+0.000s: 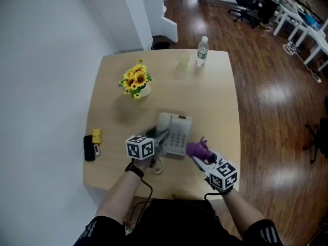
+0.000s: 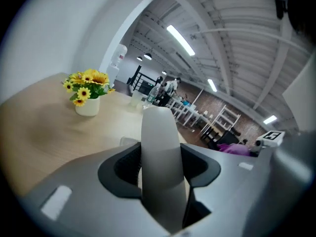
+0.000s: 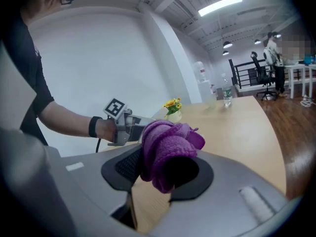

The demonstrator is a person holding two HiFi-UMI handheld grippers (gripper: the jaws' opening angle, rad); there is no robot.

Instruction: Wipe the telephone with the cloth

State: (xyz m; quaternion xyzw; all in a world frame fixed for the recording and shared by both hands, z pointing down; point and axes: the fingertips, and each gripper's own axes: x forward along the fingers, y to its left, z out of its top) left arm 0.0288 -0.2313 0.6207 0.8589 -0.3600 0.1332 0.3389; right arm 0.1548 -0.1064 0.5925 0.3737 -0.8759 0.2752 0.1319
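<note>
Starting nearest, a purple cloth is clamped in the jaws of the right gripper, just right of the telephone on the tabletop. The telephone's handset is pinched between the left gripper jaws. Farther off, a sunflower pot and a bottle are seen.
</note>
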